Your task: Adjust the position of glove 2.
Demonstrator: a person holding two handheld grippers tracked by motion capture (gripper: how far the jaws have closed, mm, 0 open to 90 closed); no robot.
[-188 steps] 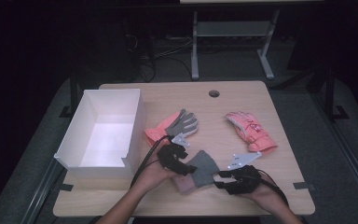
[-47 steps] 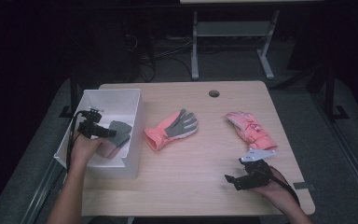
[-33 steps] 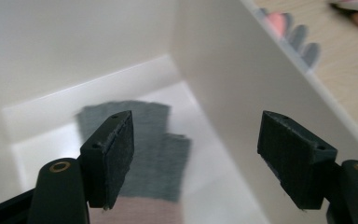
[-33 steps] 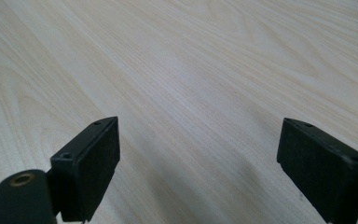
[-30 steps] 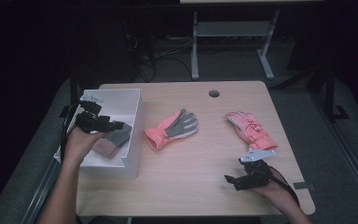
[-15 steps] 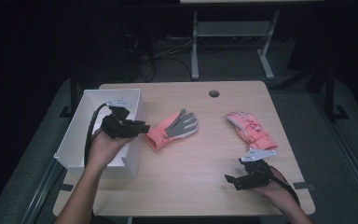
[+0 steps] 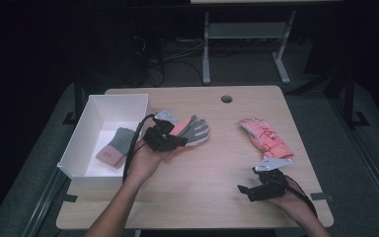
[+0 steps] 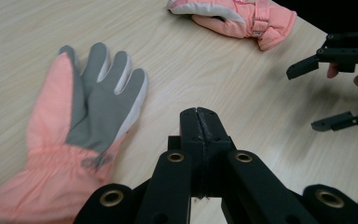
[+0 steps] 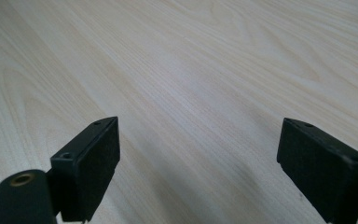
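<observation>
A pink glove with a grey palm (image 7: 195, 130) (image 8: 88, 102) lies palm up in the middle of the wooden table (image 7: 212, 197). My left gripper (image 7: 180, 142) (image 8: 198, 114) hovers over its cuff end. Its jaws have just been closing and now meet with nothing between them. A second pink glove (image 7: 265, 138) (image 8: 233, 14) lies at the right. A third glove, grey with a pink cuff (image 7: 116, 146), rests in the white box (image 7: 76, 148). My right gripper (image 7: 246, 190) (image 9: 198, 163) (image 8: 326, 93) stands open and empty over bare wood near the front right.
The white box stands along the table's left side. A round cable hole (image 7: 226, 98) is near the far edge. A metal frame (image 7: 242, 34) stands on the dark floor behind the table.
My left gripper has left the white box and moved right to the middle glove, shutting its jaws on the way. The grey glove stays in the box. The right hand has not moved.
</observation>
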